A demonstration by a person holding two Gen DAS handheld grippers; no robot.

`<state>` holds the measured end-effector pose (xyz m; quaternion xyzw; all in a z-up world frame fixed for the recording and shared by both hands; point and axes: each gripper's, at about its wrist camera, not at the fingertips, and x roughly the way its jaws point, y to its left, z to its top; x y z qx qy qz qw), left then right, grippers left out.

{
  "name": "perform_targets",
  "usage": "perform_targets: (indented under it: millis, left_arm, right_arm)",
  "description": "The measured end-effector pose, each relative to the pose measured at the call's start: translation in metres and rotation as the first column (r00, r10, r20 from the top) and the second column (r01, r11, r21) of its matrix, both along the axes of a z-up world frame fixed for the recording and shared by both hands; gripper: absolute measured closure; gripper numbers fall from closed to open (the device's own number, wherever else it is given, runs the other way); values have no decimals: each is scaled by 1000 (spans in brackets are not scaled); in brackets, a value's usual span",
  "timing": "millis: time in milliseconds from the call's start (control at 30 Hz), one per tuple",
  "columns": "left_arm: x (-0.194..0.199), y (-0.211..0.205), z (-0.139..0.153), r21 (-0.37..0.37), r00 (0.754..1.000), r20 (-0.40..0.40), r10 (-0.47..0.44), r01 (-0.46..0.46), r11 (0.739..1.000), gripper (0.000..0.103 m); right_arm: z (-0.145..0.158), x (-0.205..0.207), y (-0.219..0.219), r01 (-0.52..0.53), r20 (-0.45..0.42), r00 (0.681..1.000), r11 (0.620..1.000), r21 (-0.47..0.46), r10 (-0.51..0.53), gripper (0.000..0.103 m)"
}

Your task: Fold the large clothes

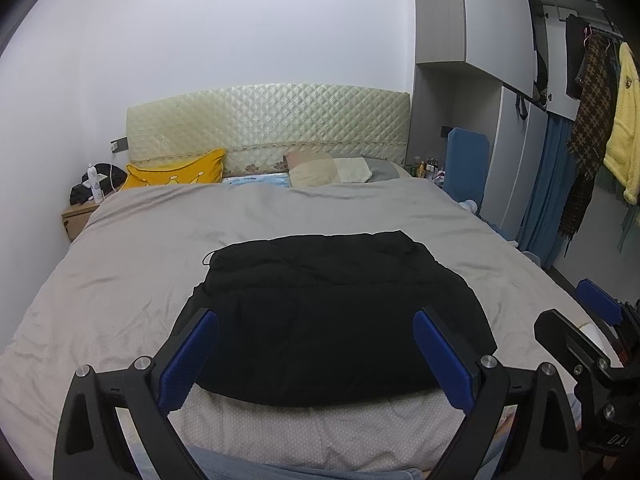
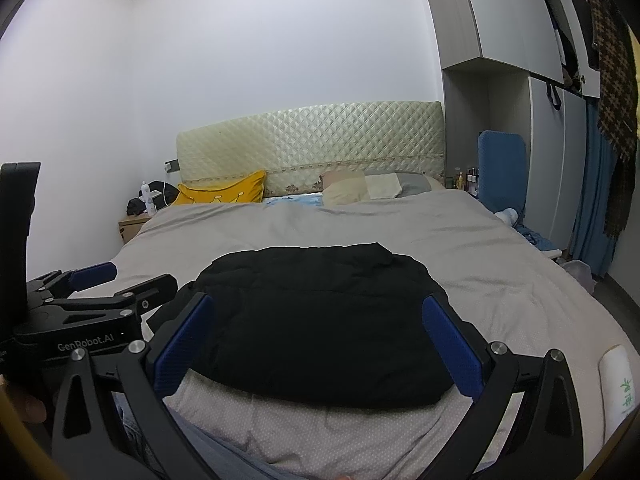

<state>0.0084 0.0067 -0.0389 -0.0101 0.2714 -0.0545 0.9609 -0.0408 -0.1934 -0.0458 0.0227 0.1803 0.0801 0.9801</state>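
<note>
I see first the bed (image 1: 120, 248), covered with a grey duvet that fills most of both views. Behind it stands a quilted cream headboard (image 1: 268, 124), and at the right side a tall grey wardrobe (image 1: 492, 52) with some clothes hanging near it.

On the duvet, close to the foot of the bed, lies the black garment (image 1: 328, 312). It is folded into a thick, roughly rectangular bundle and rests flat, well apart from the pillows. A thin black cord comes out at its far left corner. In both views the garment lies straight ahead, between the two fingers of the camera's own claw, but I cannot tell that any finger touches it.

At the head of the bed I see a yellow cushion (image 1: 176, 172) with crown prints on the left, and a beige pillow (image 1: 328, 172) on the right. A small wooden nightstand (image 1: 78, 218) with dark things on it stands beside the left edge of the bed.

The left gripper (image 1: 316, 352) has its blue-padded fingers spread wide apart and holds nothing. The right gripper (image 2: 320, 344) is the same, fingers wide apart and empty. Both hover side by side over the near edge of the bed
</note>
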Motion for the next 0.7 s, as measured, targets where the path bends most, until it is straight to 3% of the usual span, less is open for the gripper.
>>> perform_targets:
  millis: [700]
  left_arm:
    - [3,0,-3,2,1000,-6,1,-1,1000,4]
  right_arm:
    - [-1,-2,2,1,2,1000,1000,-7,-1,0]
